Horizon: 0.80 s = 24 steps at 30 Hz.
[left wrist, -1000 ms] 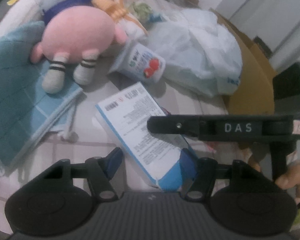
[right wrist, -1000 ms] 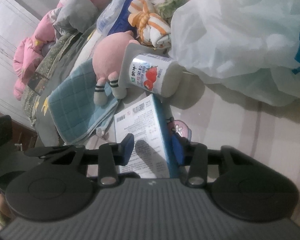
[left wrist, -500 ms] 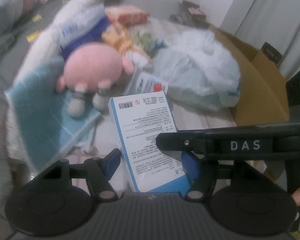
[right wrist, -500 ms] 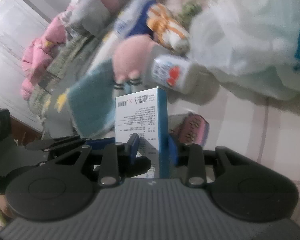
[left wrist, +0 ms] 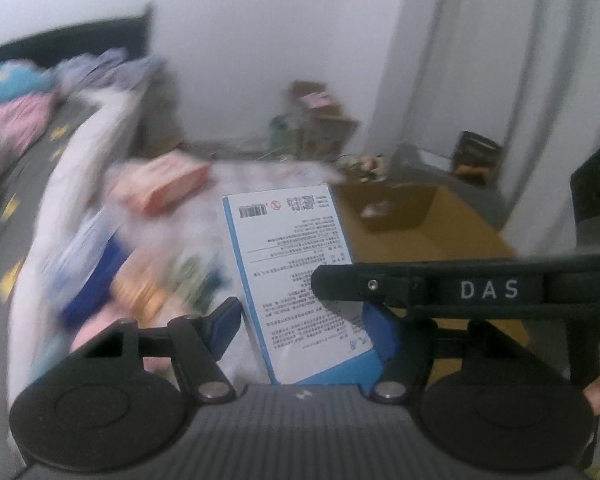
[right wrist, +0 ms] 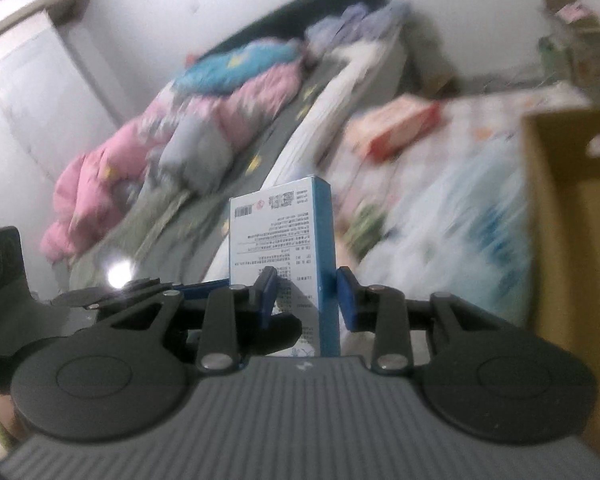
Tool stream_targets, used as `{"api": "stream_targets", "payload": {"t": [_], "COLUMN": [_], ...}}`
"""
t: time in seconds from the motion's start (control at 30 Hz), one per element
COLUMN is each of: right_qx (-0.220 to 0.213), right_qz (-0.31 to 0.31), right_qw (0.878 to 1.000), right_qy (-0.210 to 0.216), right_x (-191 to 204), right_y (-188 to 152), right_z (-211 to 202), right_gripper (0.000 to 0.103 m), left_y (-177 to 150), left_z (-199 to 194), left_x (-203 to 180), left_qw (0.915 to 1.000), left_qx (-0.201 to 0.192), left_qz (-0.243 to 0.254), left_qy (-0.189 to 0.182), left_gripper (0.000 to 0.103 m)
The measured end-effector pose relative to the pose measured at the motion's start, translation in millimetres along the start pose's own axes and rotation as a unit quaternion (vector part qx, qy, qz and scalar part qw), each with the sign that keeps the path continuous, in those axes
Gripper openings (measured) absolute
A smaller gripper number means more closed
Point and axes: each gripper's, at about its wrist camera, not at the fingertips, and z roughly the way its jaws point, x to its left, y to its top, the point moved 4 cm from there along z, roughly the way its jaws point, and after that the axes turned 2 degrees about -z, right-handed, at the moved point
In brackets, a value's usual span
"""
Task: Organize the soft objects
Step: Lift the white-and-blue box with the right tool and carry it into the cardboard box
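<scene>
A flat white box with blue edges and fine print [left wrist: 292, 248] is held up in the air by both grippers. My left gripper [left wrist: 304, 328] spans its wide face, one blue pad at each long edge. My right gripper [right wrist: 306, 300] is shut across the thin side of the same box [right wrist: 276, 232]. The right gripper's black bar marked DAS [left wrist: 460, 288] crosses the left wrist view in front of the box. Below lie the soft toys [left wrist: 112, 280], badly blurred.
An open cardboard carton [right wrist: 572, 220] stands at the right and shows again in the left wrist view [left wrist: 420, 232]. A red and pink pack [right wrist: 396, 128] and a white plastic bag [right wrist: 460, 216] lie on the checked cover. Pink and blue bedding [right wrist: 172, 136] is heaped on the left.
Both grippers have risen together and lifted the box off the cover. The views tilted up, so the wall, bed and carton now show. The toys and towel slid down out of sight.
</scene>
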Motion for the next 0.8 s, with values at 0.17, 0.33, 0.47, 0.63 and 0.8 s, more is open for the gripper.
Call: {"api": "stream_targets", "payload": {"t": [0.17, 0.33, 0.47, 0.63, 0.8], "right_qx": [-0.027, -0.028, -0.014, 0.022, 0.064], "right_qz": [0.036, 0.095, 0.155, 0.203, 0.246], "right_qw": [0.998, 0.993, 0.986, 0.978, 0.966], "right_qy": [-0.04, -0.06, -0.06, -0.051, -0.047], "right_x": [-63, -146, -219, -284, -325], "right_y": [49, 89, 109, 115, 102], "right_z": [-36, -56, -57, -29, 23], "right_gripper": [0.031, 0.031, 0.031, 0.031, 0.032], "left_y": [56, 97, 106, 100, 99], "left_z": [57, 129, 191, 255, 291], "left_x": [-49, -91, -110, -113, -108], "left_qw": [0.9976, 0.992, 0.9866, 0.9804, 0.9777], "left_qx": [0.028, 0.075, 0.125, 0.178, 0.197], "left_qz": [0.025, 0.04, 0.051, 0.055, 0.061], "left_qy": [-0.059, -0.094, -0.091, -0.064, -0.039], "left_gripper": [0.068, 0.068, 0.068, 0.068, 0.069]}}
